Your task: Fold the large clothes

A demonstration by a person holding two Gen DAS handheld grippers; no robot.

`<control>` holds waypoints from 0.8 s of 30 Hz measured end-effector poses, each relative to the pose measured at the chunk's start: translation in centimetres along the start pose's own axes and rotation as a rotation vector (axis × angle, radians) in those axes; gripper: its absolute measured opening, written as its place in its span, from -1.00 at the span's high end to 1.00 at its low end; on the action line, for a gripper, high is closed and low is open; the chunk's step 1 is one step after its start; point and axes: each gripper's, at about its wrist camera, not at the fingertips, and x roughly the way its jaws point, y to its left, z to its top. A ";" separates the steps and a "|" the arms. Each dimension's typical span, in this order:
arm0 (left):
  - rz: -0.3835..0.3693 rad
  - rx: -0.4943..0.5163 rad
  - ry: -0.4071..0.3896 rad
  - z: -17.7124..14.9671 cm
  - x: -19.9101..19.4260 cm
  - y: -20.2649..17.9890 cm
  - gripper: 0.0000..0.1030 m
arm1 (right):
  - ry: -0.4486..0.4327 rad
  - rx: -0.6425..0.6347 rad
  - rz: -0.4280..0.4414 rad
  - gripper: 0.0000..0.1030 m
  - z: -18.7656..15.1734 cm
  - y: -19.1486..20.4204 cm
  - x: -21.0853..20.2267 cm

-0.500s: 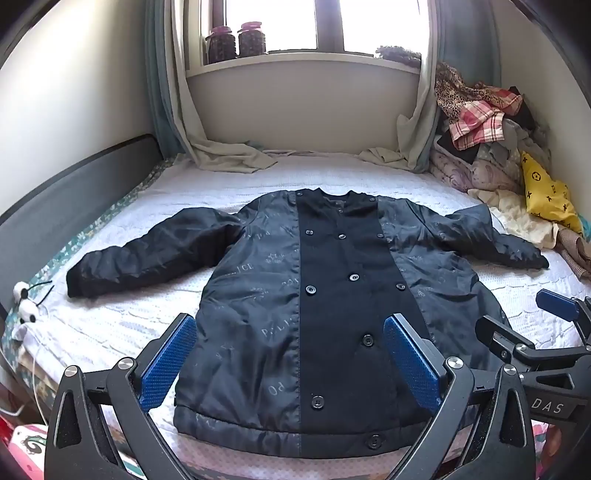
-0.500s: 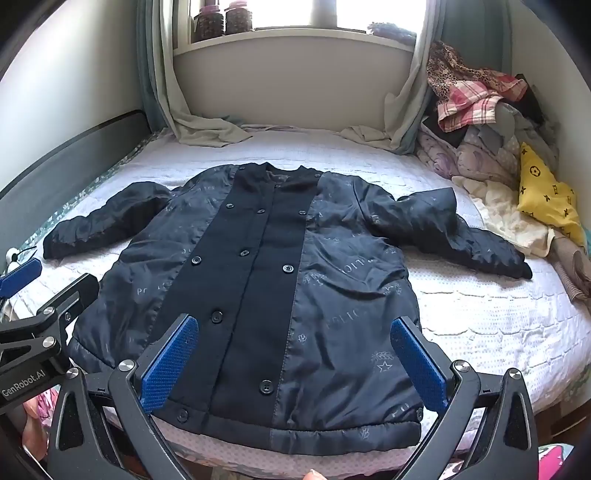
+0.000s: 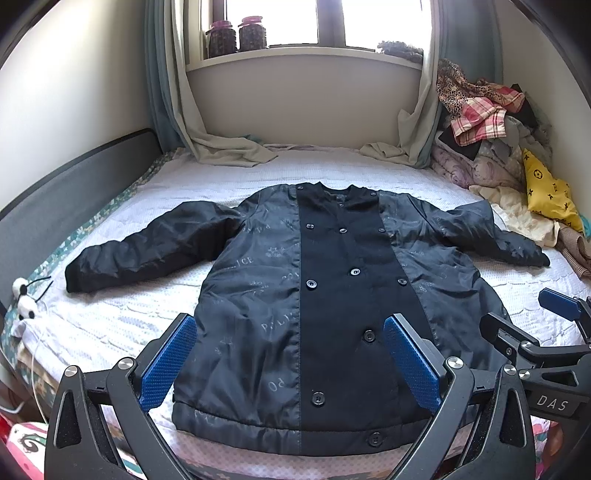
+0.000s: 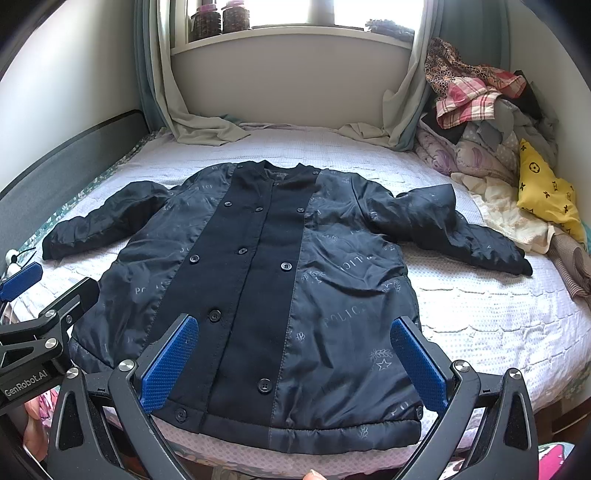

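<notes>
A dark navy buttoned jacket lies flat and face up on the bed, both sleeves spread out to the sides. It also shows in the right wrist view. My left gripper is open and empty, hovering above the jacket's hem on its left half. My right gripper is open and empty, hovering above the hem on its right half. Each gripper shows at the edge of the other's view: the right one and the left one.
A pile of mixed clothes and a yellow cushion sit at the bed's right side. Curtains drape onto the far end under the window sill with jars. A dark headboard runs along the left.
</notes>
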 end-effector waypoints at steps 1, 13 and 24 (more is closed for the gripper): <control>-0.001 -0.001 0.001 -0.1 0.1 0.0 -0.99 | 0.001 0.001 0.000 -1.00 0.0 0.0 0.0; -0.006 -0.011 -0.003 0.1 0.0 0.1 -0.99 | 0.003 0.005 0.000 -1.00 -0.1 0.0 0.1; -0.006 -0.009 -0.004 0.1 0.1 0.3 -0.99 | 0.004 0.005 0.000 -1.00 -0.1 -0.1 0.1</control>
